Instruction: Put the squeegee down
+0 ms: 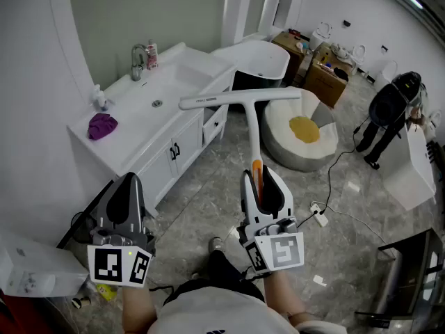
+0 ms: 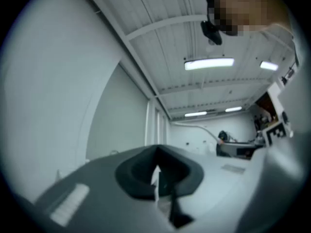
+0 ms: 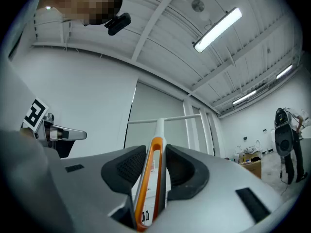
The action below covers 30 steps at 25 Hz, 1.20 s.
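Right tool (image 1: 263, 181) clamps the squeegee (image 1: 240, 100) by its orange handle end, likely light, stiff, blade-heavy, blade toward the sink surface (image 1: 135, 117); left tool (image 1: 128, 186) closed, empty.

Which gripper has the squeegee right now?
The right gripper: its jaws clamp the squeegee by its orange-and-white handle. The left gripper is shut on nothing.

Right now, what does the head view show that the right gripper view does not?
Only the head view: the sink and the purple cloth. Only the right gripper view: the ceiling lights. Both: the squeegee clamped in the right gripper, and a person in black at the far right.
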Available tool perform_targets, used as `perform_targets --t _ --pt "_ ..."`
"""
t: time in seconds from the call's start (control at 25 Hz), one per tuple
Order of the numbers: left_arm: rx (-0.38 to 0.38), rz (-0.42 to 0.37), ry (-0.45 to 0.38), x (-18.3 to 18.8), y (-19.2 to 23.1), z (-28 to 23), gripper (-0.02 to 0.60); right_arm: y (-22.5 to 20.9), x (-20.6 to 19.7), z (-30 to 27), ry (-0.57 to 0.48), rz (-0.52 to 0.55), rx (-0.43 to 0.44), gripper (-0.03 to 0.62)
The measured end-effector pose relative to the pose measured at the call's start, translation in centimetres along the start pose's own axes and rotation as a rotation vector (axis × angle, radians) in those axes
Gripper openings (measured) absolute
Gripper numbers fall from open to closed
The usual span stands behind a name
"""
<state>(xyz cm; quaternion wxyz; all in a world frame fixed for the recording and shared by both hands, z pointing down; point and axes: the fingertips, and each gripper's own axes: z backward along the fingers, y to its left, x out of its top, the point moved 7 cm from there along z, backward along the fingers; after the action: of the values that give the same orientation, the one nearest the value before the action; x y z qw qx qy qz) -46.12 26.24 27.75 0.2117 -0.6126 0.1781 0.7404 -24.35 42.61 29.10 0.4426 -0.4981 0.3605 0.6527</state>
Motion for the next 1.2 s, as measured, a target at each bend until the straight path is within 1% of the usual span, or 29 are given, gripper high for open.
perform_targets --t 0.2,0.44,0.72,1.0,1.2 --pt "0.003 0.001 0.001 -0.4 0.4 -0.9 0.008 -0.2 -0.6 -0.9 0.003 -0.002 0.0 0.132" --pt "0.002 0.005 0.003 -0.8 0.8 -4.0 0.008 -1.8 -1.2 -3.5 0.011 -0.009 -0.001 0.132" --pt "0.012 0.0 -0.013 -1.4 1.0 -10.2 0.008 -5.7 -2.5 -8.9 0.008 -0.048 0.01 0.132" --pt "0.05 -0.012 -0.049 -1.2 -0.1 -16.6 0.008 -10.1 -2.8 -14.4 -0.023 -0.058 0.072 0.132" --pt "0.083 -0.032 -0.067 -1.6 -1.5 -19.6 0.008 -13.0 -4.0 -16.6 -0.023 -0.076 0.103 0.132"
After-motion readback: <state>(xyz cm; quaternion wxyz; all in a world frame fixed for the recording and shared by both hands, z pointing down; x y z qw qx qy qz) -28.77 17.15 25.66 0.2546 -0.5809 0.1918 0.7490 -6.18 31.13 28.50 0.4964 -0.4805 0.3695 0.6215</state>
